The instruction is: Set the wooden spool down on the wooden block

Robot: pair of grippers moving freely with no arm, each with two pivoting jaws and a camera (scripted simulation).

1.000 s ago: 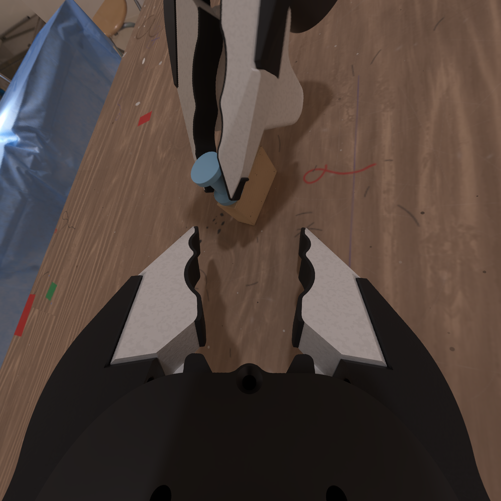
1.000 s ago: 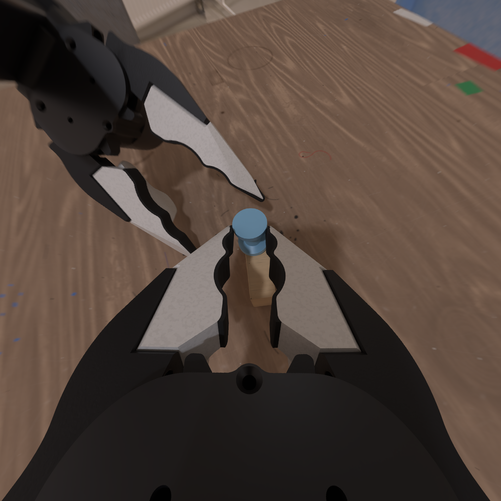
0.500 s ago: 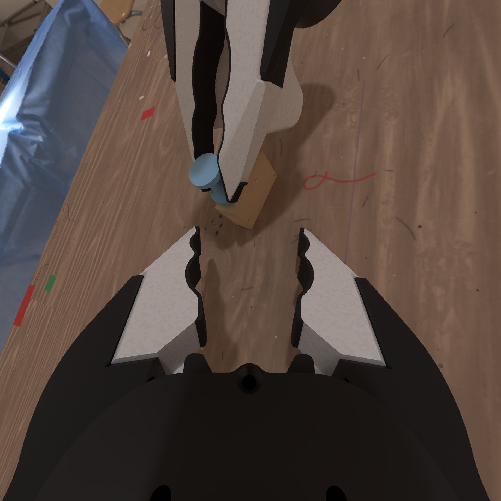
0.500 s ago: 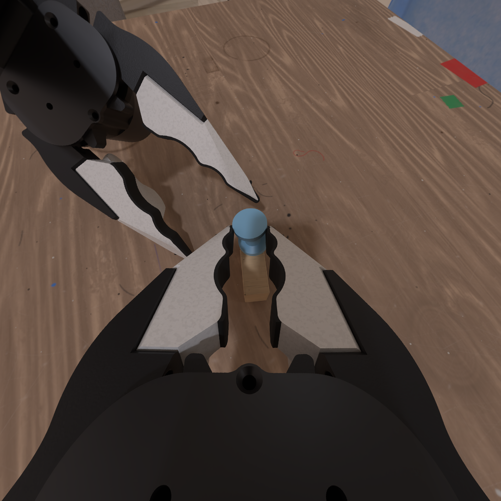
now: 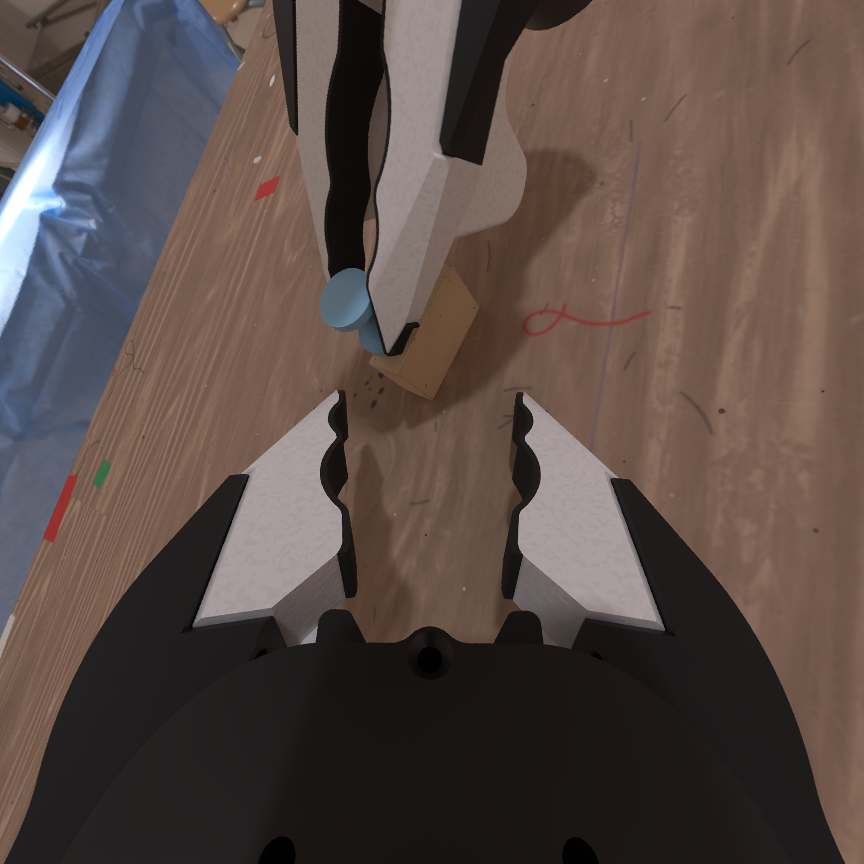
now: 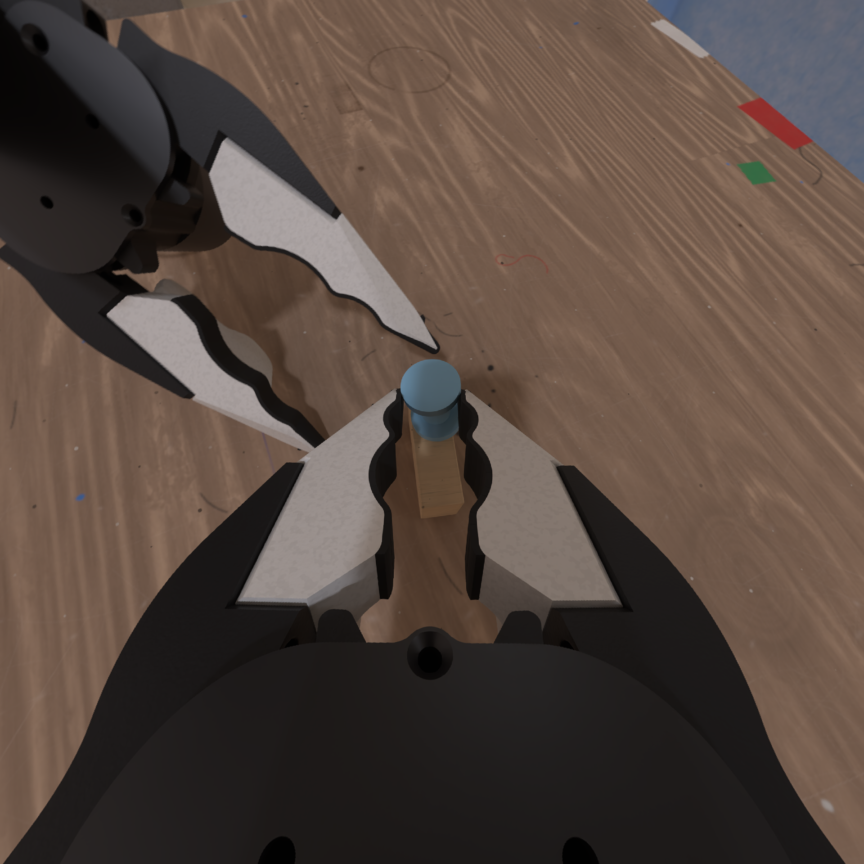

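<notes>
My right gripper [image 6: 431,397] is shut on a blue spool [image 6: 430,397] at its fingertips. The spool hangs just above the near end of a tan wooden block [image 6: 438,481] that lies on the brown table; I cannot tell if they touch. In the left wrist view the right gripper [image 5: 369,322] reaches down from the top with the spool [image 5: 343,301] over the left end of the block [image 5: 432,341]. My left gripper [image 5: 430,402] is open and empty, its tips a short way before the block. It also shows in the right wrist view [image 6: 374,397] at the upper left.
The wooden table [image 5: 701,421] has a red scribble [image 5: 579,318] right of the block and red [image 5: 58,507] and green [image 5: 101,473] tape marks near its left edge. Blue sheeting [image 5: 70,234] lies beyond that edge. A drawn circle [image 6: 409,70] marks the far table.
My right gripper has shifted slightly with the spool, so the block sits more centred between its fingers. The left gripper has stayed open and nearly still.
</notes>
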